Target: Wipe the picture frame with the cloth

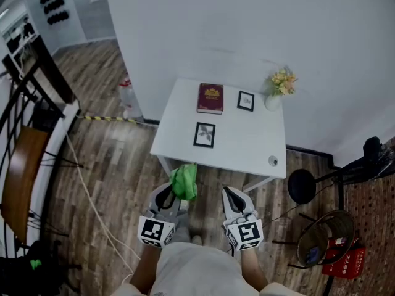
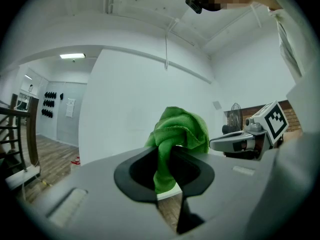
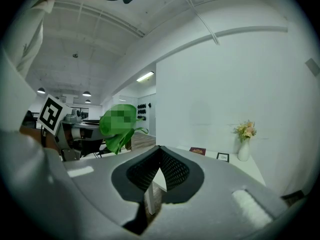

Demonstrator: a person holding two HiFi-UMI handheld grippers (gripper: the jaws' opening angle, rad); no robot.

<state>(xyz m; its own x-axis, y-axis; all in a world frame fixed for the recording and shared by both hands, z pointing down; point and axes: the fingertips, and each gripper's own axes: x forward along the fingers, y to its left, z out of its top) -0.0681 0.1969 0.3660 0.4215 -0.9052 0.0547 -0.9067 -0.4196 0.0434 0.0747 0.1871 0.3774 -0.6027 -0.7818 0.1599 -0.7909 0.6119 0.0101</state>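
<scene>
Two black picture frames lie on the white table (image 1: 247,147): one (image 1: 205,134) near the middle, a smaller one (image 1: 245,100) (image 3: 222,157) toward the back. A green cloth (image 1: 184,181) (image 2: 177,134) (image 3: 119,126) hangs bunched between the jaws of my left gripper (image 1: 174,194) (image 2: 165,179), which is shut on it just short of the table's front edge. My right gripper (image 1: 232,197) (image 3: 157,176) is level with it to the right, jaws together with nothing between them. Both grippers are held near the person's waist, apart from the frames.
A dark red book (image 1: 210,98) and a white vase of flowers (image 1: 276,91) stand at the table's back. A small round object (image 1: 272,160) sits at its front right corner. A black stool (image 1: 301,185) and basket (image 1: 324,236) stand right; a cable (image 1: 86,193) crosses the wooden floor at left.
</scene>
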